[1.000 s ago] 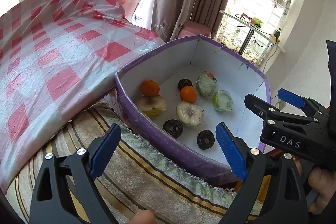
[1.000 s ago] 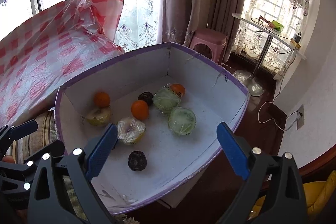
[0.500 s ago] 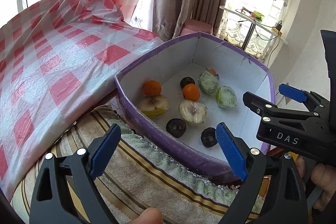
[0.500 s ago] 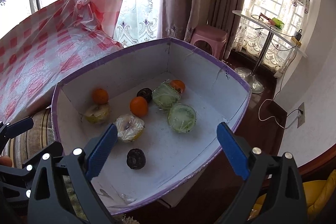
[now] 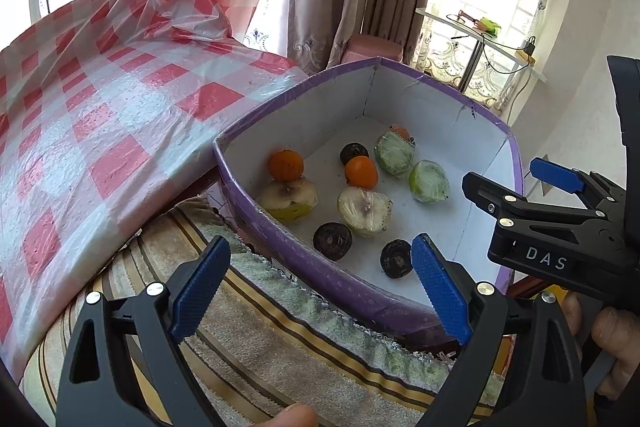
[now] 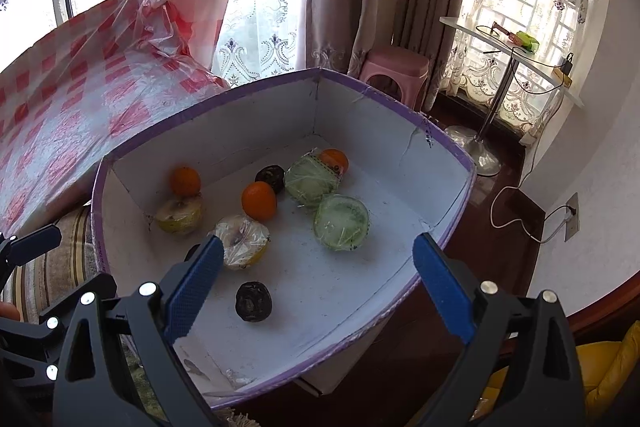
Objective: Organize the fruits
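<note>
A white cardboard box with a purple rim [image 5: 256, 215] [image 6: 460, 155] holds loose fruit. Inside lie three oranges [image 5: 361, 171] [image 6: 259, 200], two film-wrapped green halves [image 5: 428, 181] [image 6: 341, 222], two wrapped pale apple halves [image 5: 363, 210] [image 6: 241, 241] and three dark round fruits [image 5: 332, 246] [image 6: 253, 301]. My left gripper [image 5: 318, 267] is open and empty above the box's near wall. My right gripper [image 6: 318, 267] is open and empty over the box's front half, also seen at the right edge [image 5: 512, 179].
A red-and-white checked plastic cloth [image 5: 100, 115] covers the table left of the box. A striped towel [image 5: 304, 339] lies under the left gripper. Behind are curtains, a pink stool [image 6: 394, 67] and a small glass table [image 6: 516, 47]. A hand [image 5: 612, 339] grips the right handle.
</note>
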`<state>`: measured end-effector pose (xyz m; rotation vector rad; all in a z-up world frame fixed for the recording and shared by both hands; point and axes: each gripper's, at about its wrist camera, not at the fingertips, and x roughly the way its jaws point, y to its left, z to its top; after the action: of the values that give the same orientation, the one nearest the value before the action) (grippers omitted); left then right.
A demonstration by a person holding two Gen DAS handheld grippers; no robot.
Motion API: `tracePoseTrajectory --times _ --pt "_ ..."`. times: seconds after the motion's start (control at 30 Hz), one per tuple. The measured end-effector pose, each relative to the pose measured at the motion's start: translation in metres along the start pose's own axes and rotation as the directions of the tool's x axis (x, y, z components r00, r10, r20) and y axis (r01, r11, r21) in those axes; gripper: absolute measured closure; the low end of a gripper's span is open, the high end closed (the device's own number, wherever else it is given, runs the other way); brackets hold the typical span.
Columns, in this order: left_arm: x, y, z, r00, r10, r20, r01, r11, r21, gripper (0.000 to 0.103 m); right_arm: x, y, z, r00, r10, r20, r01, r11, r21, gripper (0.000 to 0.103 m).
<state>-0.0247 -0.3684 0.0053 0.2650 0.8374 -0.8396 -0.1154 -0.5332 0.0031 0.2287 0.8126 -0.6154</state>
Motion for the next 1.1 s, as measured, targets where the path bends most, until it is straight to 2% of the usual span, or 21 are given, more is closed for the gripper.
tracePoseTrajectory --times 0.57,0.97,1.03,1.1 --pt "0.012 -0.004 0.009 0.997 -0.051 -0.059 0.051 0.999 0.0 0.014 0.005 -0.009 -0.001 1.0 -0.011 -0.008 0.012 1.0 0.023 0.007" --pt "0.019 -0.012 0.015 0.988 -0.131 -0.076 0.13 0.991 -0.012 0.014 0.008 -0.035 -0.001 0.998 -0.056 -0.006 0.056 0.989 0.135 0.007" --pt "0.011 -0.008 0.017 0.988 -0.145 -0.054 0.143 0.989 -0.037 0.014 0.007 -0.034 -0.001 0.999 -0.049 -0.003 0.049 0.99 0.135 0.007" --pt "-0.001 0.003 0.018 0.988 -0.152 -0.036 0.148 0.984 -0.096 0.011 0.004 -0.03 0.0 1.0 -0.009 0.009 0.008 0.991 0.13 0.007"
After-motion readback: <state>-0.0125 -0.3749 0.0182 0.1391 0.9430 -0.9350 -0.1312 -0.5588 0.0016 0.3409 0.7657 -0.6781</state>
